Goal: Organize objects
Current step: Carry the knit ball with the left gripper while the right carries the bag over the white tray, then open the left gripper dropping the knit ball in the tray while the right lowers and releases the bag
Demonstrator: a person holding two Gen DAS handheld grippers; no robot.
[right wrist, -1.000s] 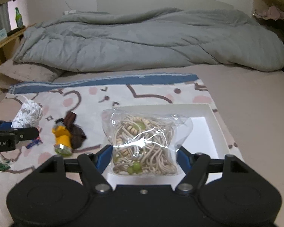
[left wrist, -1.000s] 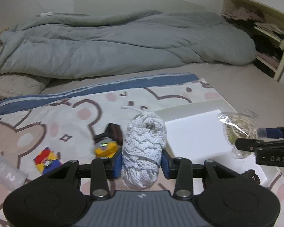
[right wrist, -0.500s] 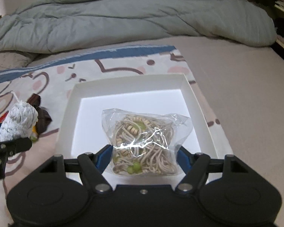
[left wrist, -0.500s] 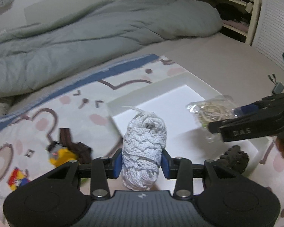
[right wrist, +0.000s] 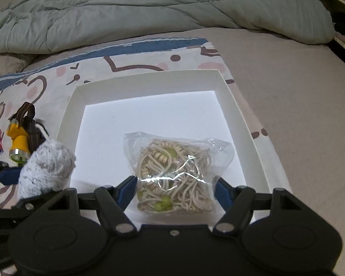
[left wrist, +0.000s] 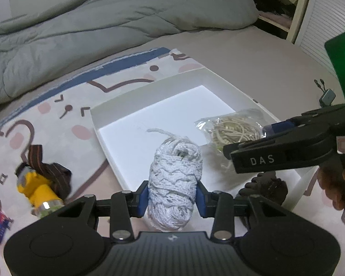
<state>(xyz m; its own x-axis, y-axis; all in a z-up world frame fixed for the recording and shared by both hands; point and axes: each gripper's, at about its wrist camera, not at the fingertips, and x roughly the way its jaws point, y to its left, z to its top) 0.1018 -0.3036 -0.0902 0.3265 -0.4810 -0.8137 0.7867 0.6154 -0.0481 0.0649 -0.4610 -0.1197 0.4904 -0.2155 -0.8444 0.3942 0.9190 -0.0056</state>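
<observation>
Over the white box (right wrist: 241, 119), my L gripper (left wrist: 172, 197) pinches the soft, light yarn ball (left wrist: 174, 179) mid-body, R gripper (right wrist: 174, 193) clamps the crinkly, slippery cord bag (right wrist: 177, 168) w/ jaws wide.

Left gripper (left wrist: 172, 197) clamped white yarn ball (left wrist: 173, 179) over near edge of white box (left wrist: 230, 87). Right gripper (left wrist: 262, 135) held clear bag of cords (left wrist: 232, 131) above box's right side. Yellow flashlight (left wrist: 38, 191) lay on patterned sheet (left wrist: 57, 115), left of box.
</observation>
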